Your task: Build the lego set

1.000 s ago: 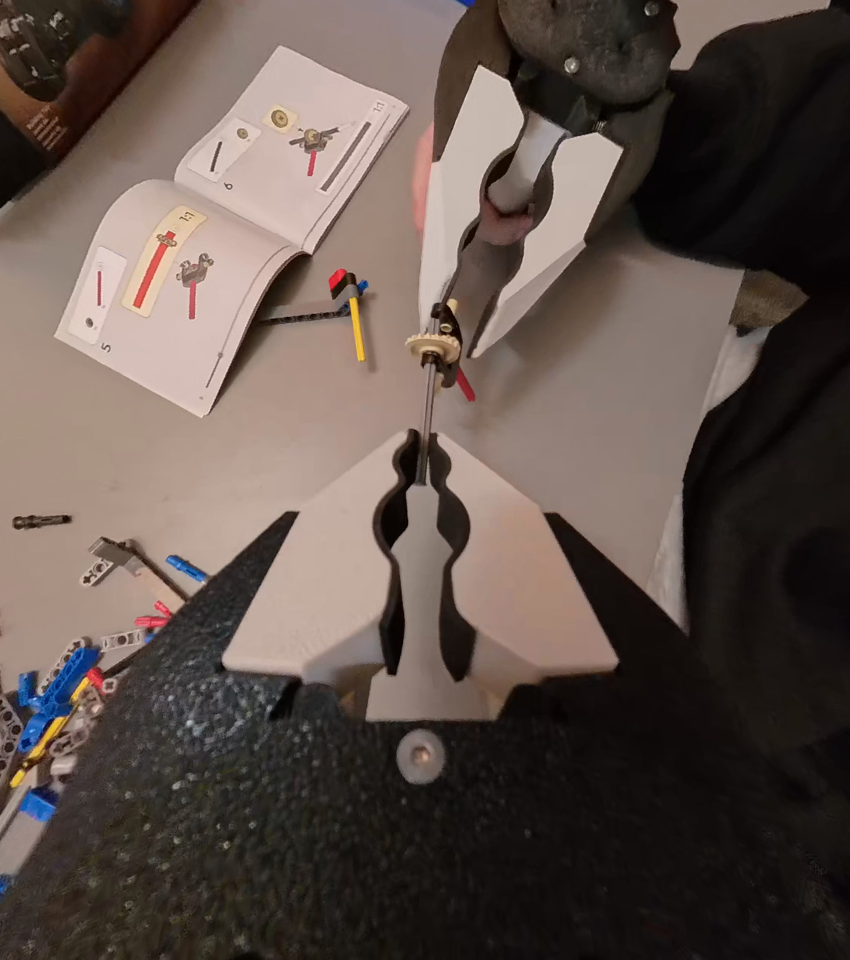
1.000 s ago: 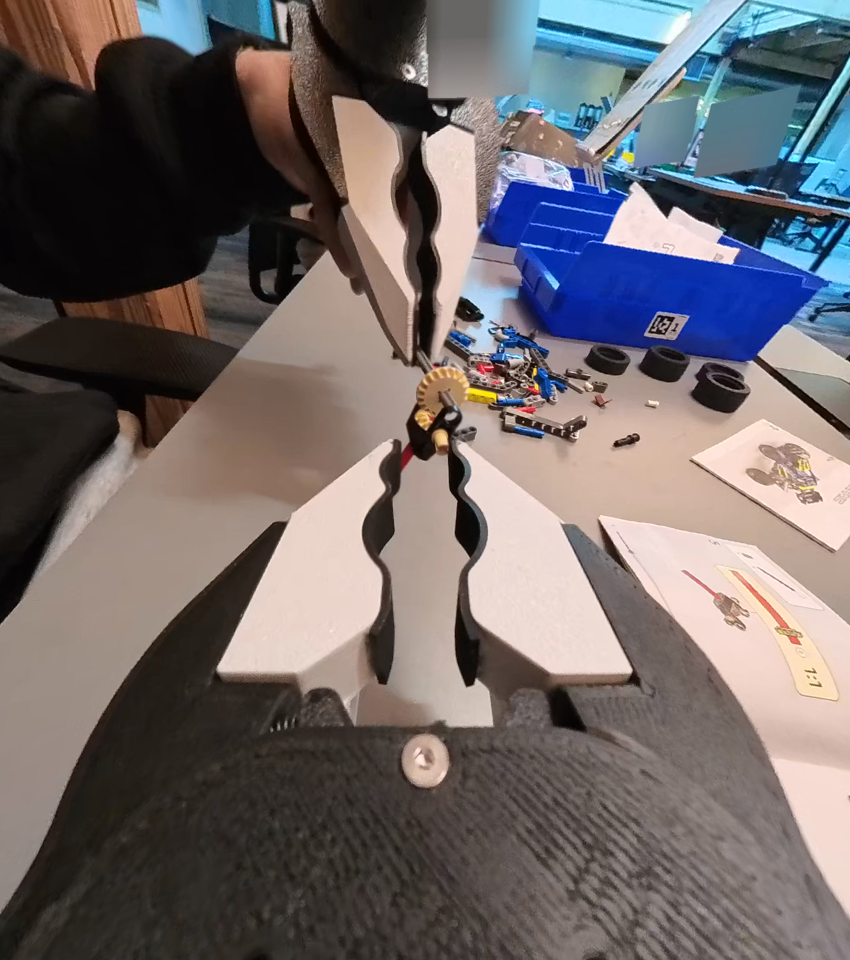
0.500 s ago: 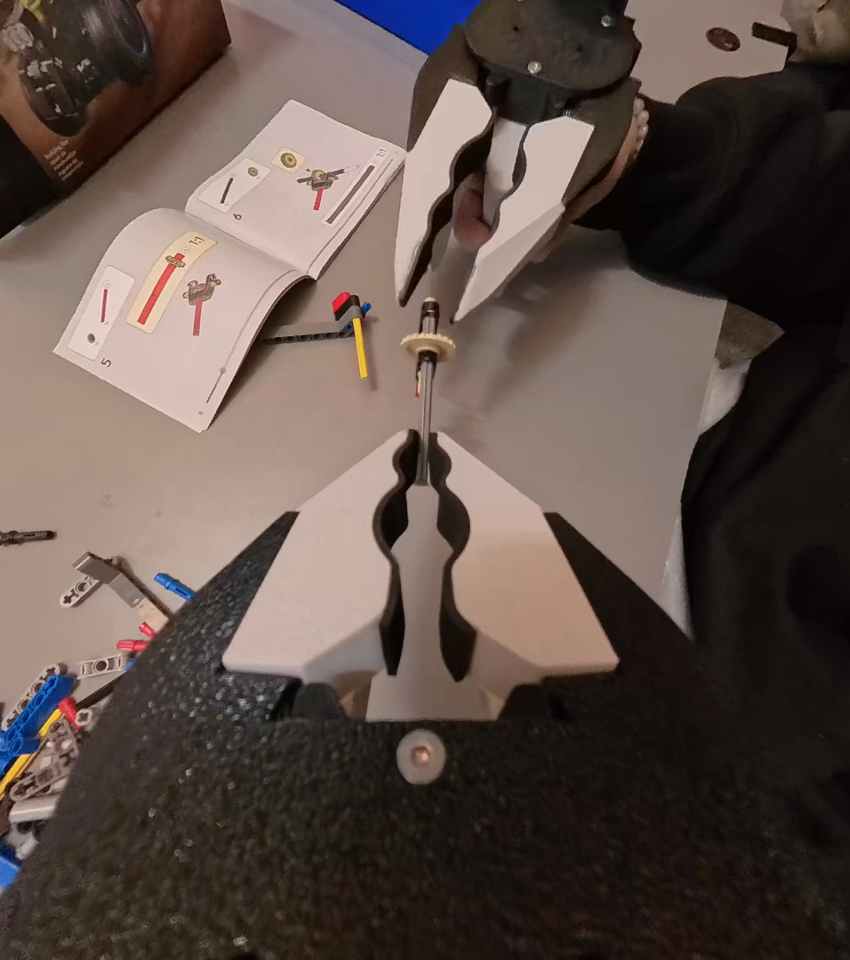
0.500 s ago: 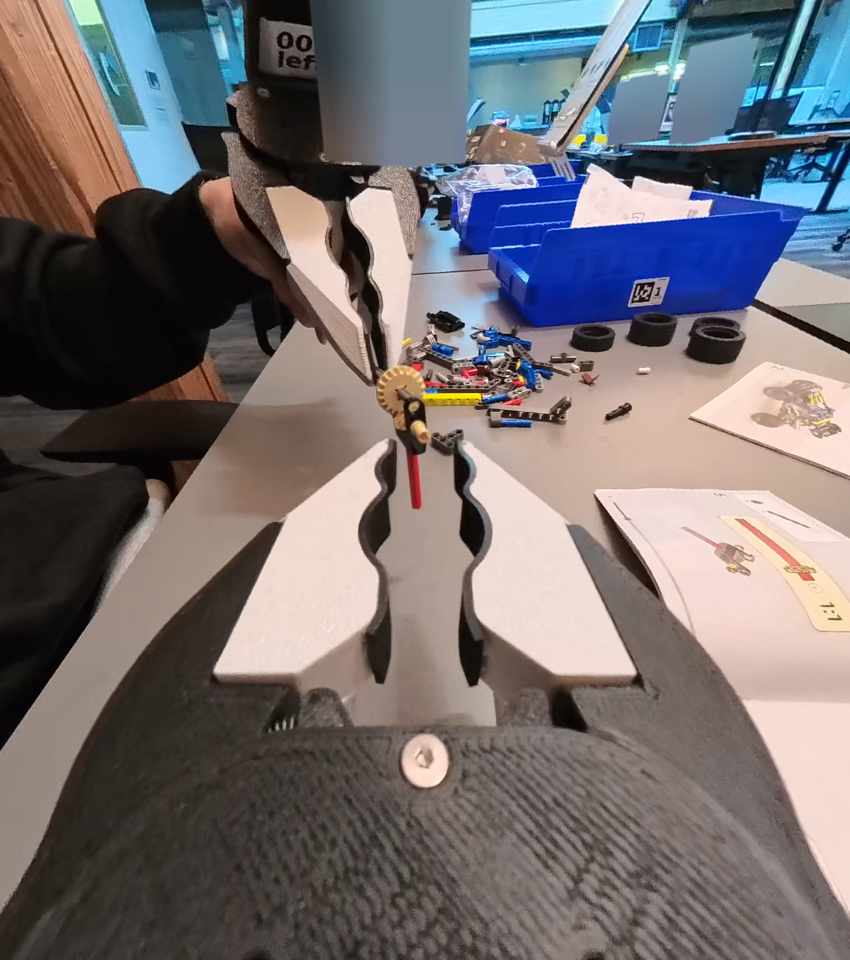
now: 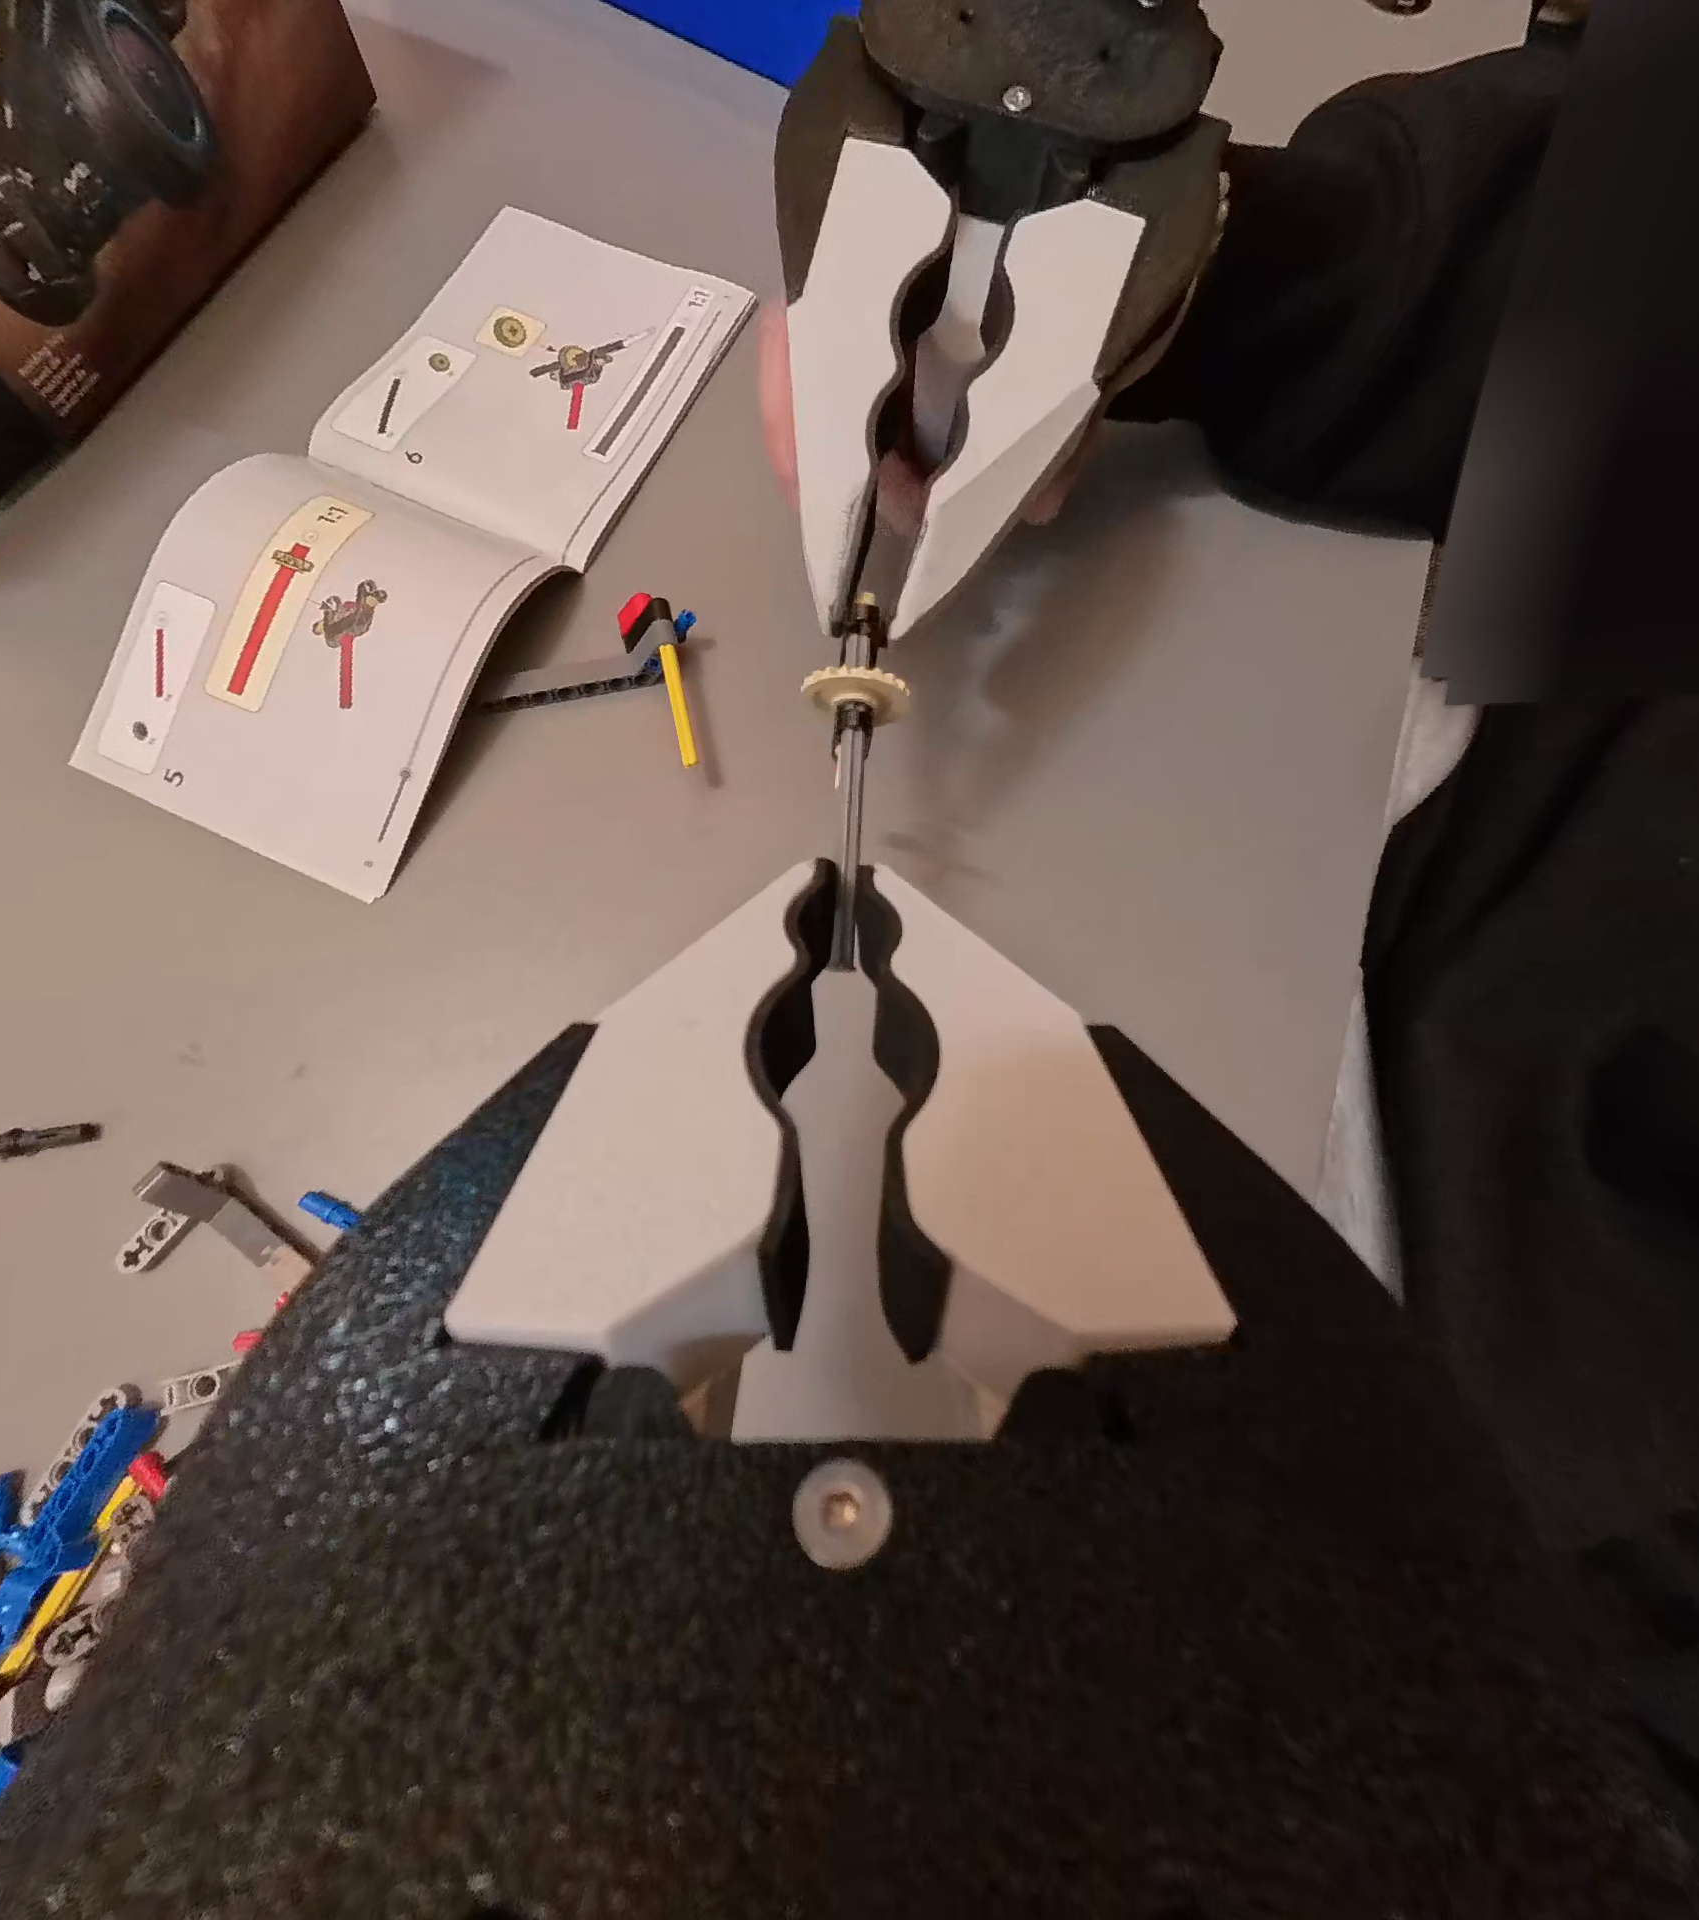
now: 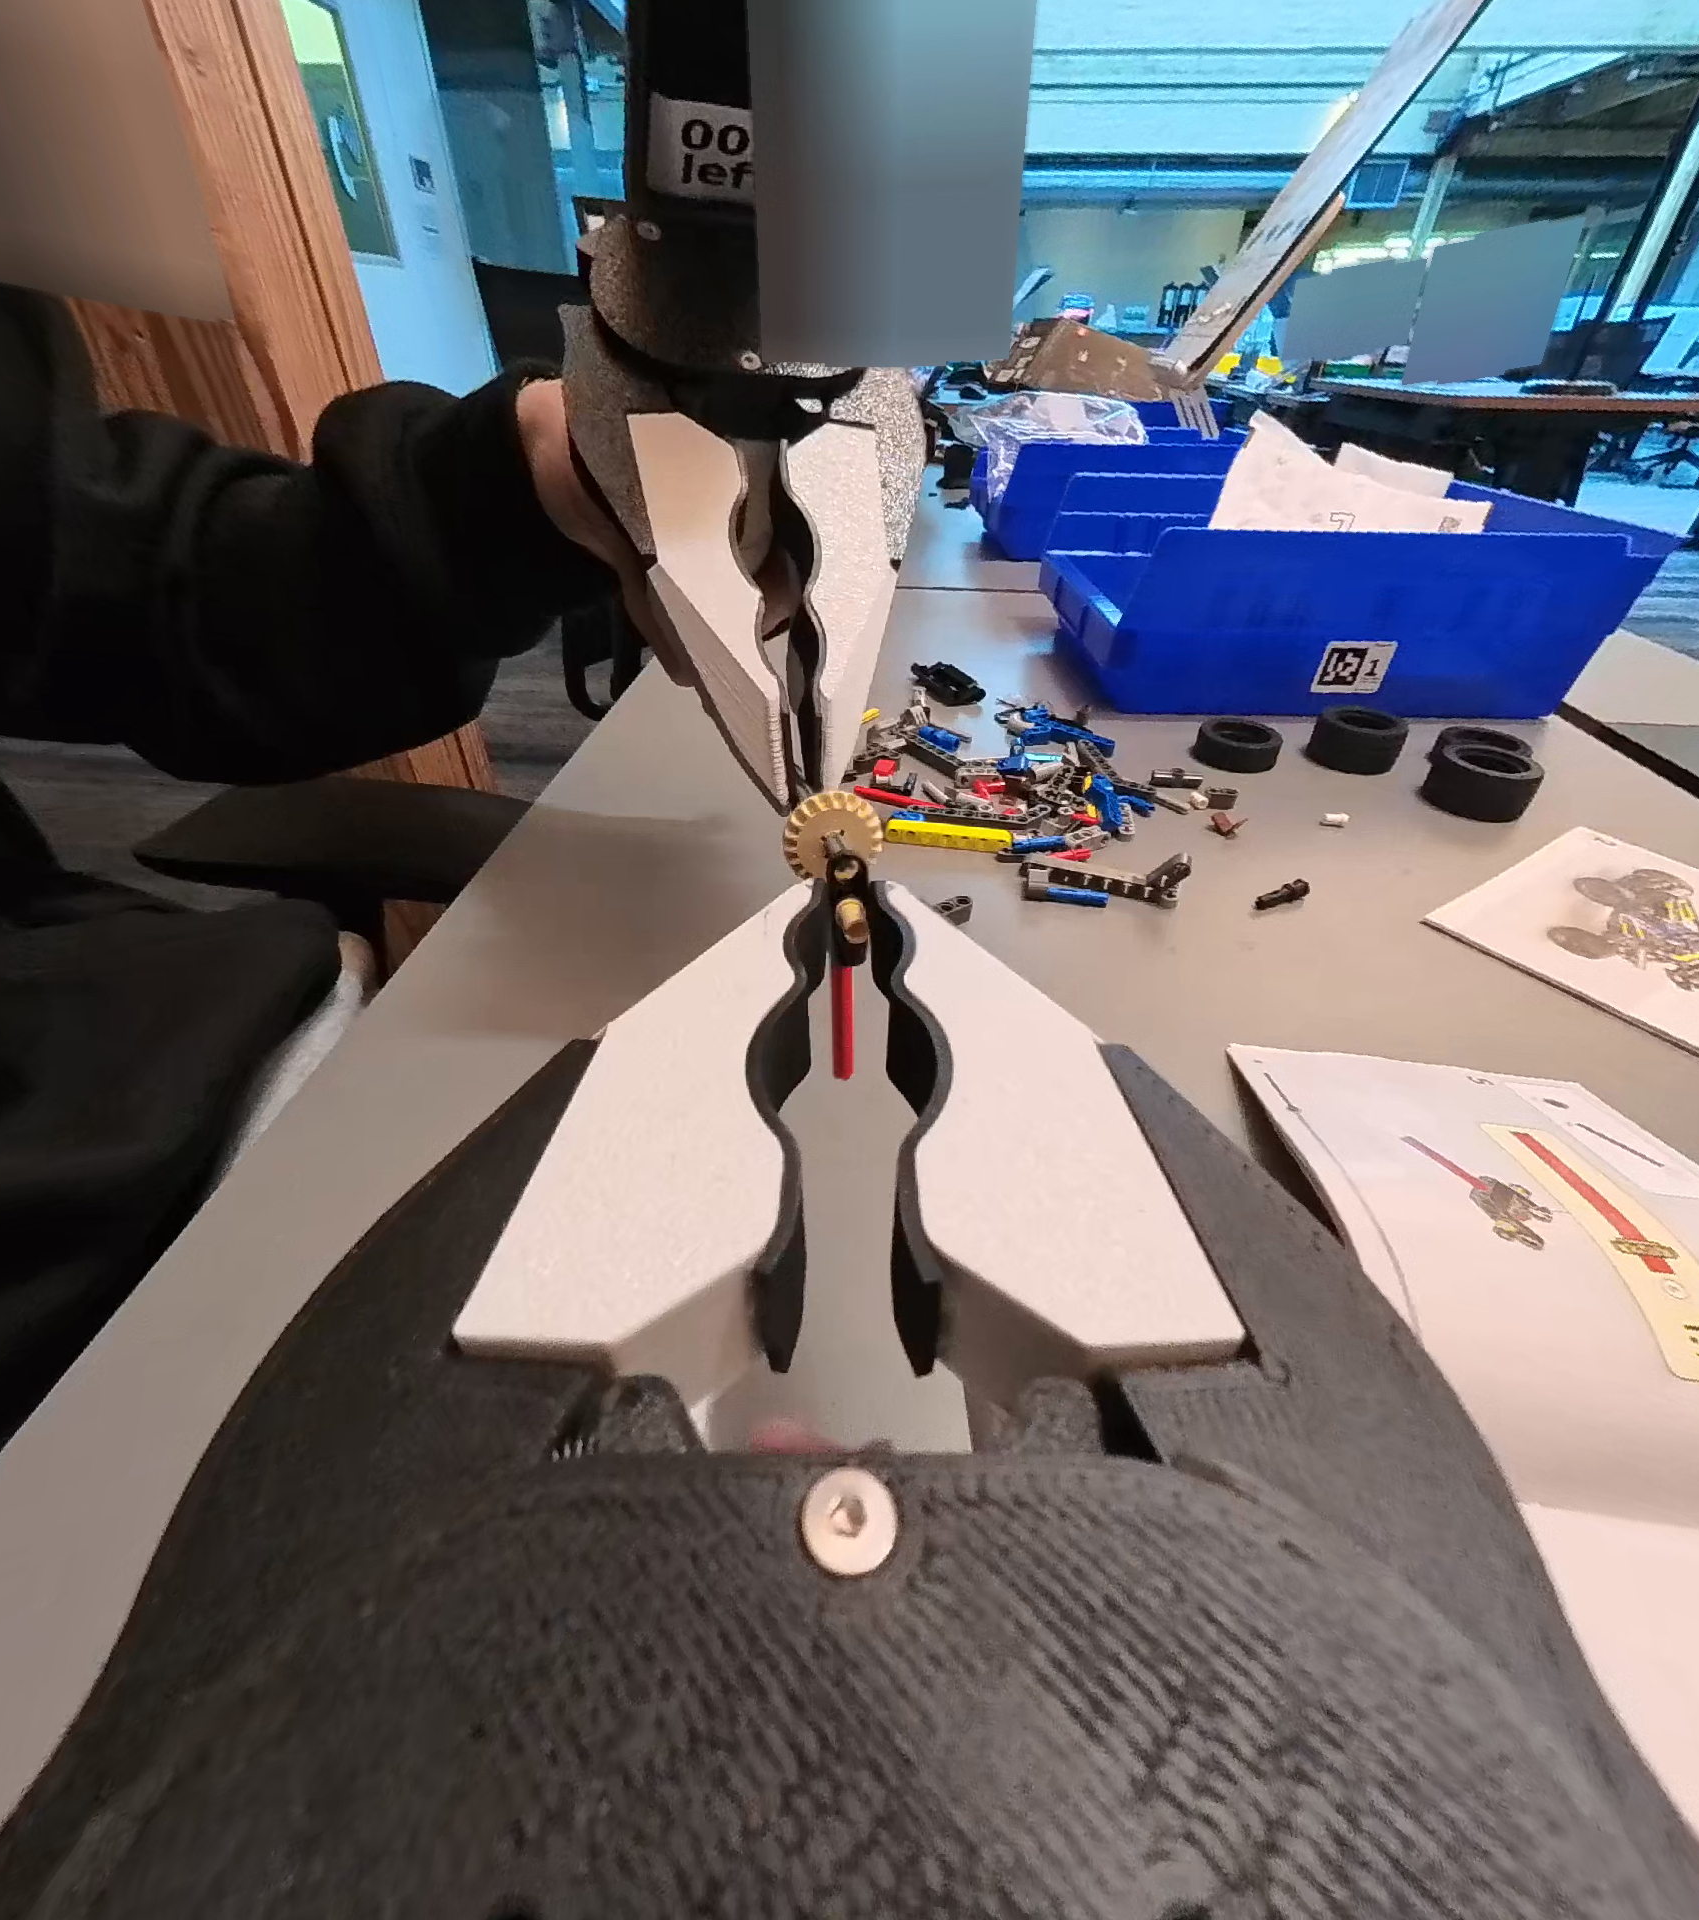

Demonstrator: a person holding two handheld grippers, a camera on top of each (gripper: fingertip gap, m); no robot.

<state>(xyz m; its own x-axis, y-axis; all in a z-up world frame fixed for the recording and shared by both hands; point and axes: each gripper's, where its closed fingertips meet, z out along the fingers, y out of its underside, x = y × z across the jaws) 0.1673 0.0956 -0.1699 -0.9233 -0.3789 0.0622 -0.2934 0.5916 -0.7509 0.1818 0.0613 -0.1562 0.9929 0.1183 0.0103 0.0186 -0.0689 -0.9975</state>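
Note:
My left gripper (image 5: 845, 883) is shut on the lower end of a thin black axle (image 5: 852, 800) and holds it above the grey table. A tan gear (image 5: 855, 691) sits on the axle, with a black connector (image 5: 864, 623) at its far end. My right gripper (image 5: 860, 623) comes in from the top, and its jaws are closed on that connector. In the right wrist view my right gripper (image 6: 847, 904) grips the connector (image 6: 850, 899). A red axle (image 6: 842, 1023) hangs between its fingers. The gear (image 6: 829, 836) sits just beyond, under the left gripper (image 6: 803, 795).
An open instruction booklet (image 5: 388, 540) and the set's box (image 5: 45, 208) lie at the far left. A grey beam with a yellow axle (image 5: 658, 665) lies by the booklet. Loose pieces (image 6: 1011, 800), black tyres (image 6: 1354, 738), blue bins (image 6: 1344, 613) and a second booklet (image 6: 1634, 935) are on the table. The left gripper's tips are roughly 5 cm from the right gripper's.
The right gripper, open and drawn back from the assembly half a second ago, has come back and closed on the connector. The left gripper still holds the axle.

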